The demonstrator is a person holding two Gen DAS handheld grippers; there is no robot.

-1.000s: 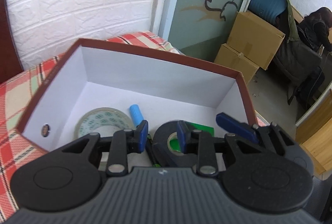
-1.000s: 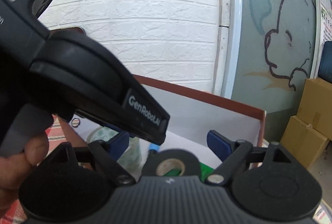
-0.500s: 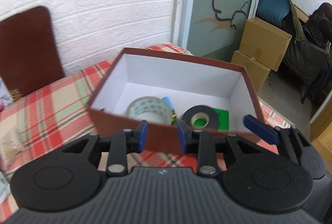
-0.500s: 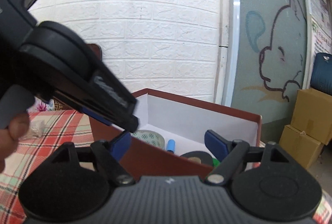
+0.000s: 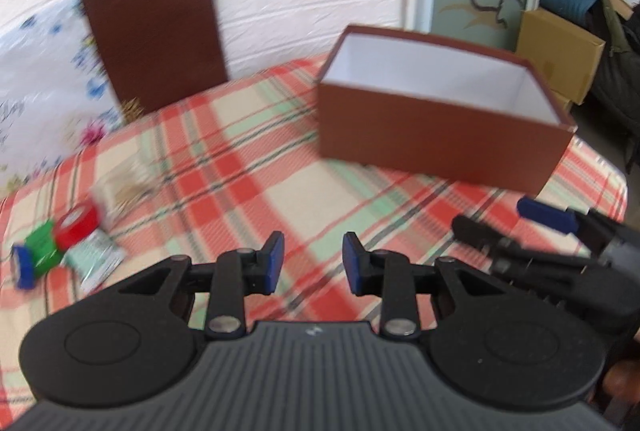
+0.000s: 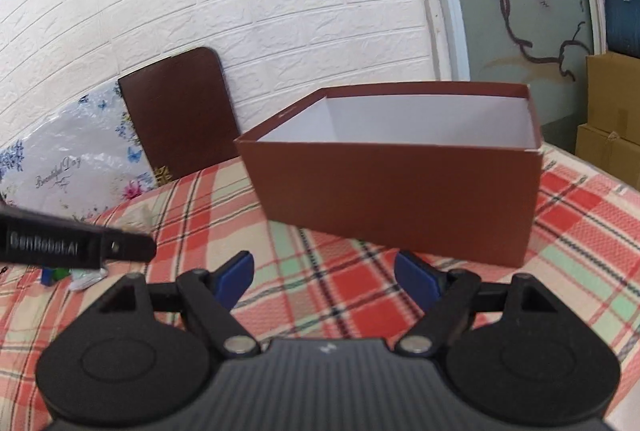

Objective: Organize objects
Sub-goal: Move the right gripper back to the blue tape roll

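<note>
An open brown box (image 5: 440,135) with a white inside stands on the plaid tablecloth (image 5: 248,167); its near wall hides what lies in it. At the table's left edge lie a red tape roll (image 5: 76,227), a green item (image 5: 42,245), a blue item (image 5: 22,265) and a small packet (image 5: 94,259). My left gripper (image 5: 313,263) hovers over the cloth short of the box, its jaws a little apart with nothing between them. My right gripper (image 6: 326,275) faces the box (image 6: 400,199), open wide and empty.
A brown lid (image 5: 156,31) leans on the white brick wall behind the table, with a floral bag (image 6: 72,159) beside it. A clear bag (image 5: 120,187) lies on the cloth. Cardboard cartons (image 5: 560,47) stand on the floor at the right.
Both grippers have drawn back from over the box. The left view has swung left, so the tapes inside the box are hidden and the items at the table's left edge show.
</note>
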